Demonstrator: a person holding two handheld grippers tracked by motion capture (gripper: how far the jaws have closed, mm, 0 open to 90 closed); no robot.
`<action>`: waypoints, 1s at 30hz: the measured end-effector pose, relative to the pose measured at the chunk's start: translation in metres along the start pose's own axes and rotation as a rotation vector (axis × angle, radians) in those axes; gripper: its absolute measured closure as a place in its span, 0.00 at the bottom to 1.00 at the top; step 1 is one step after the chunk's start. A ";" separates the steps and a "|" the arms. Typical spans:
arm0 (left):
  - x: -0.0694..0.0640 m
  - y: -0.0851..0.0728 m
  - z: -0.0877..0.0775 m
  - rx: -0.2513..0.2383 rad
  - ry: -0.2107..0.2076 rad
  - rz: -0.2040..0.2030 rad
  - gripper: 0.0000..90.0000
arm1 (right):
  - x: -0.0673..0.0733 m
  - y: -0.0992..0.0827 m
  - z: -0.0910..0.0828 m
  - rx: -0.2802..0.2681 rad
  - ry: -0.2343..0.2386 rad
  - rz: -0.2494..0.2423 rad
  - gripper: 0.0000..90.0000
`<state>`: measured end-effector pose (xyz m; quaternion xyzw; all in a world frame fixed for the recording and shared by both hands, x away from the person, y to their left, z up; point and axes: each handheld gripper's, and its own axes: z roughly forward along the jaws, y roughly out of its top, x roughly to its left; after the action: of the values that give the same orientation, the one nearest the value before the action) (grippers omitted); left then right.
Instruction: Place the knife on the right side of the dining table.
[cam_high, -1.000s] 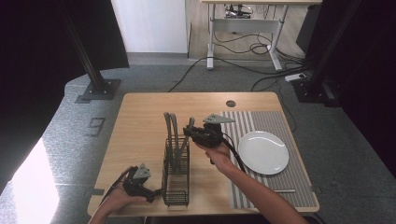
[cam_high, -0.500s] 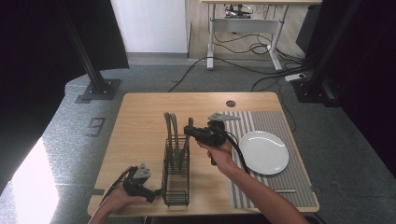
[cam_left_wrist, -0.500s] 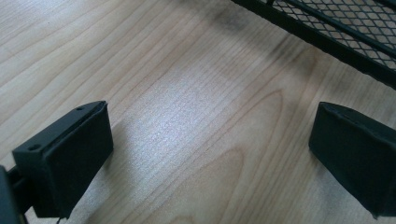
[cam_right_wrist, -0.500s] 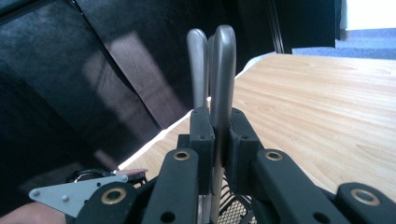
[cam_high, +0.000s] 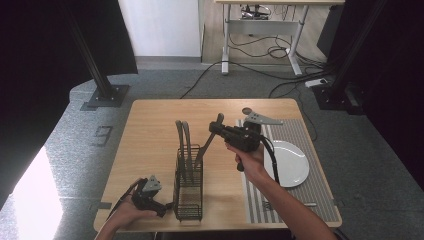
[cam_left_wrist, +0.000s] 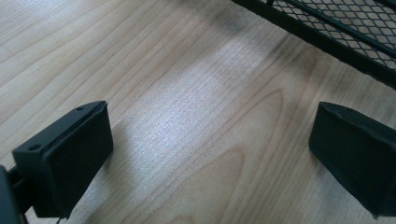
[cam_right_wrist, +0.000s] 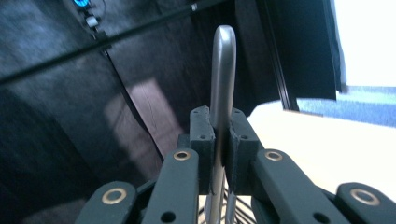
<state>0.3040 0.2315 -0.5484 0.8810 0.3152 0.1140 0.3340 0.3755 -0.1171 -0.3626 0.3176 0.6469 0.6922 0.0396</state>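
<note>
A grey metal utensil (cam_high: 207, 142) is pinched near its top end between the jaws of the right gripper (cam_high: 216, 128). The jaws have just been closing, and they are now pressed tight on the handle, as is seen in the right gripper view, where the rounded handle end (cam_right_wrist: 223, 70) sticks up past the jaws. The utensil is tilted, with its lower end still down inside the black wire caddy (cam_high: 188, 185). Two more grey handles (cam_high: 182, 137) are stood up in the back part of the caddy. The right gripper is held up above the surface (cam_high: 150, 135), just to the right of the caddy. A white plate (cam_high: 290, 162) is laid on a striped mat (cam_high: 315, 185), well to the right of the caddy. The left gripper (cam_high: 165, 209) is rested low just left of the caddy. Its jaws are spread wide and nothing is held between them; only bare wood is seen there.
</note>
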 end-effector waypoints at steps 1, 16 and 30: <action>0.000 0.000 0.000 0.000 0.000 0.000 0.00 | 0.000 0.003 -0.005 -0.014 0.005 0.000 0.92; 0.000 0.000 0.000 0.000 0.000 0.000 0.00 | -0.024 0.022 -0.048 -0.120 -0.024 0.069 0.92; 0.000 0.000 0.000 -0.002 0.001 -0.003 0.00 | -0.064 -0.007 -0.038 -0.015 -0.190 0.058 0.92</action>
<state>0.3039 0.2313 -0.5486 0.8801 0.3165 0.1141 0.3350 0.4055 -0.1788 -0.3928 0.4001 0.6256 0.6645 0.0833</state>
